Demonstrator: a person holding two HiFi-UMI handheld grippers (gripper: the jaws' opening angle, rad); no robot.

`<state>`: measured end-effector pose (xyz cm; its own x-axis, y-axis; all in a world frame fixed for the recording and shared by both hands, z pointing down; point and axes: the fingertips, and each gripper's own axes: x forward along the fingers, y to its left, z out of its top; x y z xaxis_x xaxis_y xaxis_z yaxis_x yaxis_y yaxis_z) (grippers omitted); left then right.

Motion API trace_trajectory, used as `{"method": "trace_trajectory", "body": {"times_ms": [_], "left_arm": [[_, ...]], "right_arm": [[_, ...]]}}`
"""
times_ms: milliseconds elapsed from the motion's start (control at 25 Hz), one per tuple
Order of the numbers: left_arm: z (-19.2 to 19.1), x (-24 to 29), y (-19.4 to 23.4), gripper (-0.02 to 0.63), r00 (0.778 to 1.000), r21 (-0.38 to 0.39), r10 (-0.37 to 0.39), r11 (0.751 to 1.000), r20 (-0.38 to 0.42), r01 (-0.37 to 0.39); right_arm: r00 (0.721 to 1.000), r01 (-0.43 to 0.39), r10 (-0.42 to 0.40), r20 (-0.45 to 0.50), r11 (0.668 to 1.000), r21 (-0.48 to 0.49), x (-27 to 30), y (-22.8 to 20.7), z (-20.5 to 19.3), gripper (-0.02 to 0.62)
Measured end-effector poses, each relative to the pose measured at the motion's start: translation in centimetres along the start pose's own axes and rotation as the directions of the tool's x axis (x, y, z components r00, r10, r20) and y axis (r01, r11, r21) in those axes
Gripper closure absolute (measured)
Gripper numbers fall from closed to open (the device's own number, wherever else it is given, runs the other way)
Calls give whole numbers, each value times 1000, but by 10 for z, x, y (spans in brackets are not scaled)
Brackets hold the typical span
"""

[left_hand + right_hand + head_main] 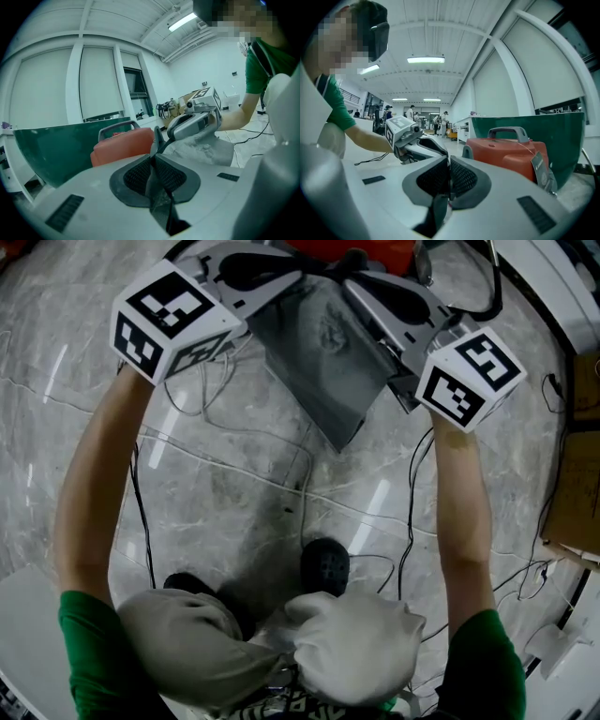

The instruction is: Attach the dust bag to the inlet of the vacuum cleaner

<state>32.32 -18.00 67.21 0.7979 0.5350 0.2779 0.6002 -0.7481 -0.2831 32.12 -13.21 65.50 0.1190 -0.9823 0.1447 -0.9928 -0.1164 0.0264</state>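
Both left claw (155, 140) and right claw (449, 164) clamp the dust bag (328, 362) beside the vacuum cleaner (506, 150), over cables (411, 512).

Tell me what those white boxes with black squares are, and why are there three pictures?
Each box is part of a grabbing tool. A person holds two of these tools, one in each hand. One picture comes from a camera on the person's head, looking down at the floor and its cables. The other two come from cameras riding on the tools. The left gripper and the right gripper both pinch a grey dust bag. Nearby stands a red vacuum cleaner.
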Motion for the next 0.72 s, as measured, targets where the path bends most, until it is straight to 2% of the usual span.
{"method": "trace_trajectory", "body": {"times_ms": [240, 520, 720], "left_arm": [[-1, 1, 1, 574, 1000, -11, 13, 1000, 4, -13], [3, 11, 2, 575, 1000, 38, 15, 999, -14, -14], [5, 16, 3, 577, 1000, 35, 10, 999, -10, -10]], "right_arm": [[999, -41, 41, -2, 999, -9, 2, 1, 3, 574], [996, -47, 42, 73, 997, 67, -6, -6, -1, 574], [995, -51, 44, 89, 995, 83, -8, -11, -3, 572]]}}
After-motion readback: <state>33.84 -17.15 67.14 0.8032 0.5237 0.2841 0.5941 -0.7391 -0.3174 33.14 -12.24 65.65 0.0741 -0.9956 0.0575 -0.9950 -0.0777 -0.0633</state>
